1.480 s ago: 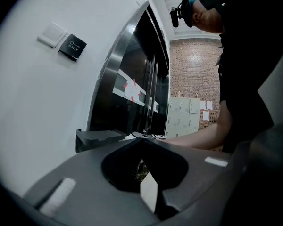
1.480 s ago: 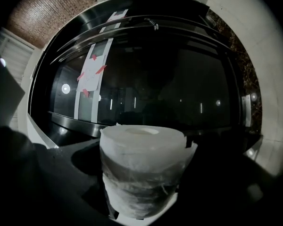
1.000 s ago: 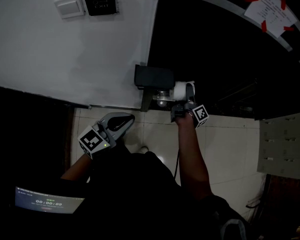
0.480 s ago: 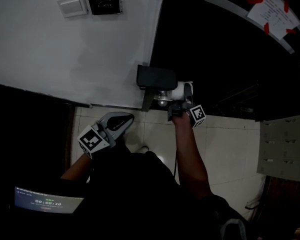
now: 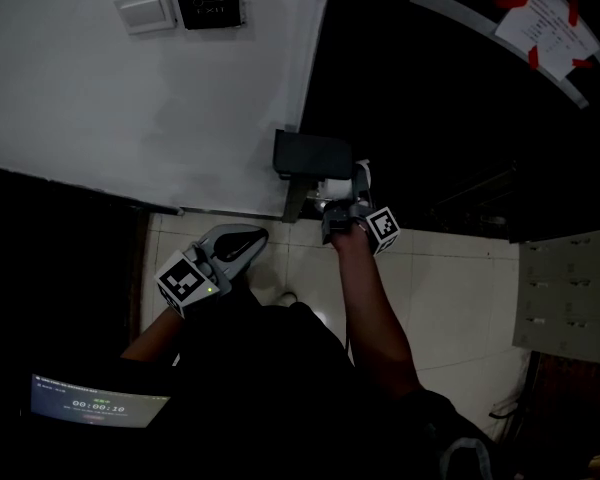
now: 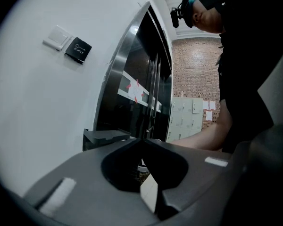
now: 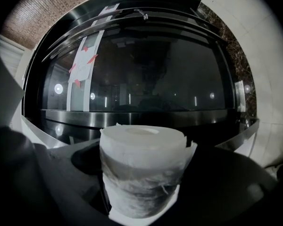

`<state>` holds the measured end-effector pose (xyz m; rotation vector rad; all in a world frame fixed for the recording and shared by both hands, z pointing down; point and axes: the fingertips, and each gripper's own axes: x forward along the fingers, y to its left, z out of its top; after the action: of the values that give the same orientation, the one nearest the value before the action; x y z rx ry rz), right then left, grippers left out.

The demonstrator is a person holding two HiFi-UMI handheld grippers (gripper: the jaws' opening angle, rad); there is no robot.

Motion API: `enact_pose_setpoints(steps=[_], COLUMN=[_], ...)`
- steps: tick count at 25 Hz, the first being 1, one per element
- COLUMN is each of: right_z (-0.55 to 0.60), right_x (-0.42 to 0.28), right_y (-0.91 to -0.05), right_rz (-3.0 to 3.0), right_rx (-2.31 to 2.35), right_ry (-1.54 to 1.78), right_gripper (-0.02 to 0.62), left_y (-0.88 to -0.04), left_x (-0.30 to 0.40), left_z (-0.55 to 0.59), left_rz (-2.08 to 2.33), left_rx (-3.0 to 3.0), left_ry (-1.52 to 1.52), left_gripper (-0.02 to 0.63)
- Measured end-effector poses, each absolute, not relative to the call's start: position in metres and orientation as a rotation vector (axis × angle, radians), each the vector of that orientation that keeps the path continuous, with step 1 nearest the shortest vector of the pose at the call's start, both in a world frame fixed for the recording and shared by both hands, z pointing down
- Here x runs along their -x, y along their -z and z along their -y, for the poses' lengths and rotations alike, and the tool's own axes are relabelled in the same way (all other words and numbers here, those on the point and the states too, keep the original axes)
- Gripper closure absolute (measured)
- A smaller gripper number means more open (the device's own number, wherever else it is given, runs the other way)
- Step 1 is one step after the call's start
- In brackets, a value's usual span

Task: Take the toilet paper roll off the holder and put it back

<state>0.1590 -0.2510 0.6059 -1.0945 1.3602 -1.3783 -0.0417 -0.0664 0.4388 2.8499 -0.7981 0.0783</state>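
Right gripper [image 5: 342, 215] is clamped on the white toilet paper roll [image 7: 142, 173], which stands on end between the jaws. The roll is just below-right of the black box-shaped wall holder [image 5: 310, 155]; contact can't be told. Over the last second gripper and roll slid left, closer to the holder. This is likely the put-back leg, with the roll not yet released. Left gripper [image 6: 142, 142] has its jaws closed on nothing and sits idle, well below-left of the holder.
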Motion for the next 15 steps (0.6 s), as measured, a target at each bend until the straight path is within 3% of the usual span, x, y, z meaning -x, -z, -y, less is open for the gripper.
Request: enact_pose_setpoints(steps=[15], right_z=[0.244], right_x=[-0.106], right_y=[-0.597], right_rz=[-1.367], right_rx=[1.177], right_ry=[1.325], right_gripper=[0.137], left_y=[-0.445], left_x=[0.049], left_z=[0.066], left_rz=[0.831], left_rx=[-2.85], left_ry=[-0.068], left_gripper=[0.603])
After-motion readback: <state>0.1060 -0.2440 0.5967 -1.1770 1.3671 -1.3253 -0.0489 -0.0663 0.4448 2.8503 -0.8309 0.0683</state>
